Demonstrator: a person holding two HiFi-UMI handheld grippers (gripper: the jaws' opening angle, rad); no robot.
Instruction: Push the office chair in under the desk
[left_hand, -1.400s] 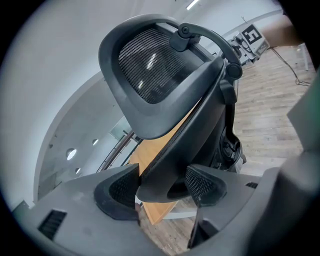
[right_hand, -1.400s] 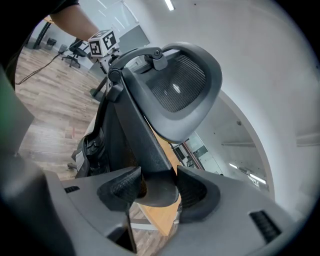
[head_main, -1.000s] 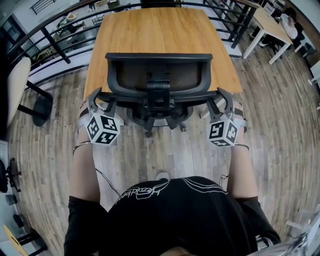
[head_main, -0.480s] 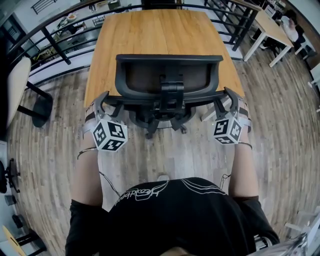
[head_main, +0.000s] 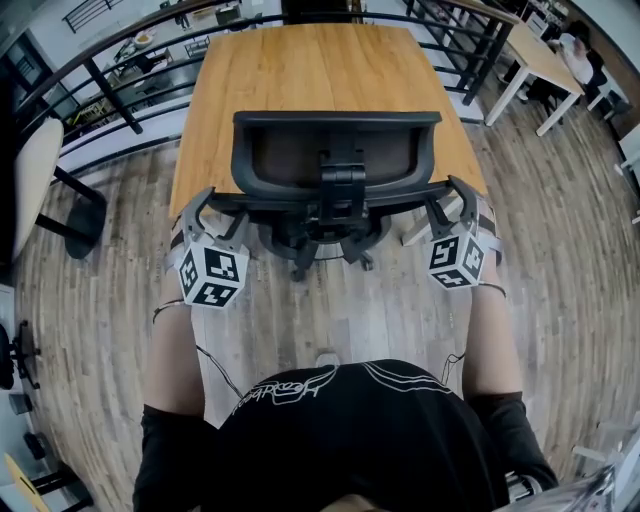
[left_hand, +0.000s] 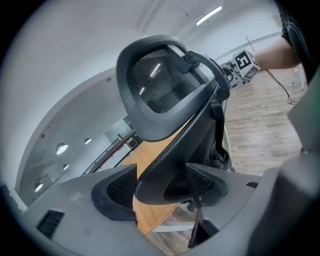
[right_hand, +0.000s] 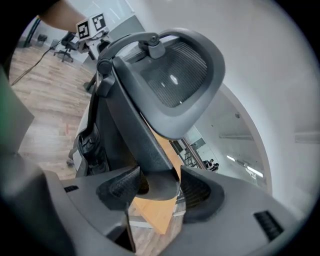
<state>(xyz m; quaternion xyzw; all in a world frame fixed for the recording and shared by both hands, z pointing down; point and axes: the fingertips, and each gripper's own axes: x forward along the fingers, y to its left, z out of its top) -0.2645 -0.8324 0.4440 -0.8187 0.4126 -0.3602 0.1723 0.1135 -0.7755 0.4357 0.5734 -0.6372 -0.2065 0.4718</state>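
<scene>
Left claw (left_hand: 160, 187) tight on end of office chair (left_hand: 155, 85) backrest, desk (left_hand: 152, 216) beyond.

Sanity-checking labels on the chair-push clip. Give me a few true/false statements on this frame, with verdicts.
1. The office chair faces the desk. True.
2. The backrest is solid red plastic. False: it is black mesh.
3. The left gripper is empty. False: one end of the chair sits between its jaws.
4. The right gripper is at the chair's other end. True; its jaws have just been opening, with that end between them.
5. The floor is carpeted. False: it is wood planks.
</scene>
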